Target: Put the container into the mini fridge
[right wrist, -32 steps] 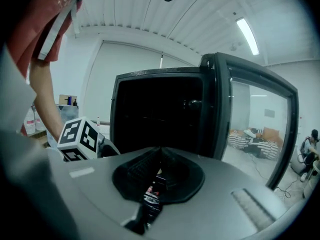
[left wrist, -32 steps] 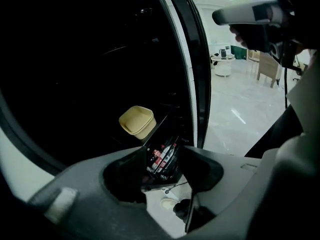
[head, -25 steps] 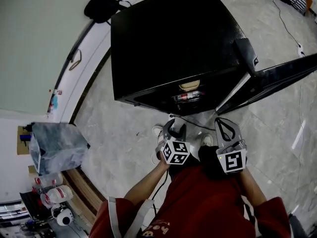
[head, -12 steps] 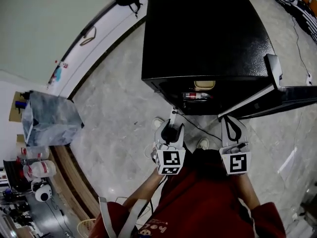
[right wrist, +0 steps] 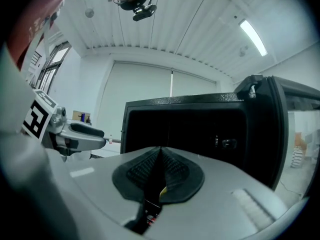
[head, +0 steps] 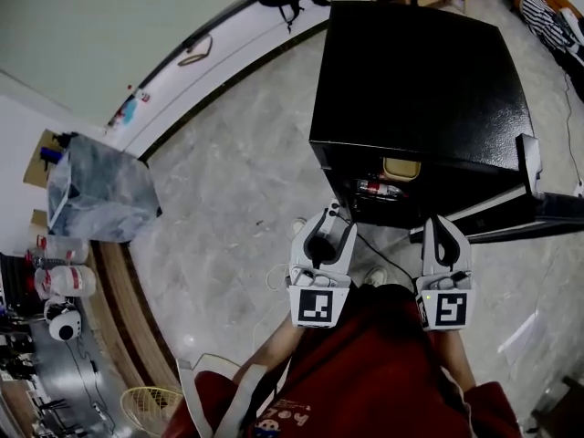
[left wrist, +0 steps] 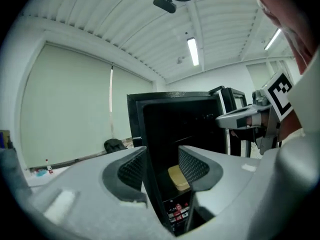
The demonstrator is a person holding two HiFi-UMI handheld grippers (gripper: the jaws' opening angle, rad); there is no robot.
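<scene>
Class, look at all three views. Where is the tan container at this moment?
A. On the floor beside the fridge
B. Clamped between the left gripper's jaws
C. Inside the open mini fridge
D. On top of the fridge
C: the tan container lies inside the open mini fridge, and the left gripper has its jaws apart with nothing between them.

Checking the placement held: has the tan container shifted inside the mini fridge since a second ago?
No. The container stays on the same shelf of the mini fridge, directly above the red-labelled item.
</scene>
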